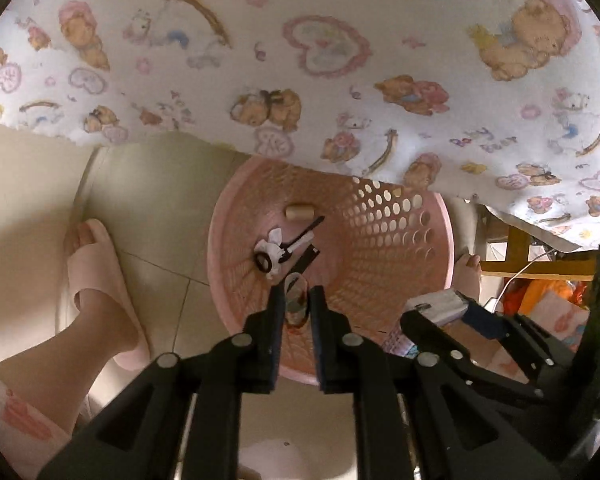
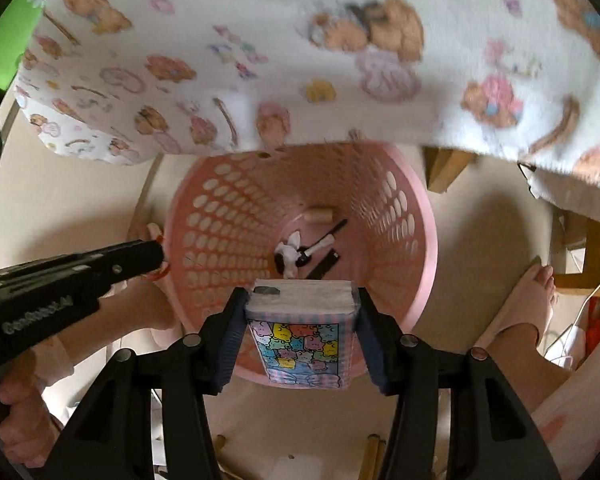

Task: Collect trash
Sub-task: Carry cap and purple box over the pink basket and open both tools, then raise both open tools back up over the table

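Note:
A pink perforated basket [image 1: 420, 264] stands on the floor under the table edge. In it lie a cardboard roll [image 1: 299, 213], crumpled white tissue [image 1: 274, 242] and a few black scraps [image 1: 306, 258]. My left gripper [image 1: 297, 292] points down over the basket's near rim, shut on a small clear wrapper [image 1: 295, 304]. My right gripper [image 2: 300, 294] hangs over the basket [image 2: 428, 240] too, shut on a colourful cartoon-print tissue pack [image 2: 300, 340]. The left gripper [image 2: 156, 256] shows at the basket's left rim in the right wrist view. The right gripper [image 1: 436, 308] with its pack appears beside the left one.
A teddy-bear print tablecloth [image 1: 320, 60] overhangs the basket's far side. A person's foot in a pink slipper [image 1: 96, 280] stands left of the basket, a bare foot [image 2: 532, 304] to its right. Wooden table legs [image 2: 444, 172], a white cable [image 1: 516, 272] and orange clutter lie at the right.

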{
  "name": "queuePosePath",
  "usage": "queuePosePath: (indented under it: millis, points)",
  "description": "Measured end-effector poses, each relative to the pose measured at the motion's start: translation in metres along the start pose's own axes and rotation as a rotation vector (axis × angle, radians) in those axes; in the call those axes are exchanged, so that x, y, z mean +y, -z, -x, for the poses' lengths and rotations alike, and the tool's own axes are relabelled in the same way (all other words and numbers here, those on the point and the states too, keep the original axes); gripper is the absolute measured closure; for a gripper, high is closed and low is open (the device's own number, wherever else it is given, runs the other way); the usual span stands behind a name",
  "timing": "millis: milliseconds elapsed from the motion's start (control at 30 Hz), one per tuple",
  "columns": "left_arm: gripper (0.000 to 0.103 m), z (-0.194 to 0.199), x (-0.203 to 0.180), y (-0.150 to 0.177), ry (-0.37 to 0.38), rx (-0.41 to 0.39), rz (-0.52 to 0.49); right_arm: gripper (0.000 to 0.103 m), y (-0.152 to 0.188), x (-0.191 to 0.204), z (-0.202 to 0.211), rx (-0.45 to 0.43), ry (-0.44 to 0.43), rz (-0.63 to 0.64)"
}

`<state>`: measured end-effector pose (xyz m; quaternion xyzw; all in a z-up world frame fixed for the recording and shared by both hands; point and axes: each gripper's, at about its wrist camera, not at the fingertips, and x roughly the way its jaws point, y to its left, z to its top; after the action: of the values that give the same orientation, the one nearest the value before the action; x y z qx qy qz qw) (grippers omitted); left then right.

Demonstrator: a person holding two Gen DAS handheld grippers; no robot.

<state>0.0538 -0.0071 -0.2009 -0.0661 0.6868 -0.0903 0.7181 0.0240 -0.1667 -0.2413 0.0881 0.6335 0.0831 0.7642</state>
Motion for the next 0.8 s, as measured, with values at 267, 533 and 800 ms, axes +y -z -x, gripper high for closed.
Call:
queuePosePath:
  millis: [267,533,800]
  points:
    - [0.064,0.018,-0.002,-0.001,-0.036,-0.047,0.005,0.042,0.001,-0.006,0.002,0.015,0.003,-0.012]
    - [0.039,0.078,-0.018,0.001,-0.184,-0.285,-0.102,0.041,-0.007,-0.008,0.047,-0.117,0.037,-0.009]
    - [0.019,0.133,-0.027,0.006,-0.164,-0.498,-0.142,0.037,-0.005,0.017,0.129,-0.397,0.084,0.125]
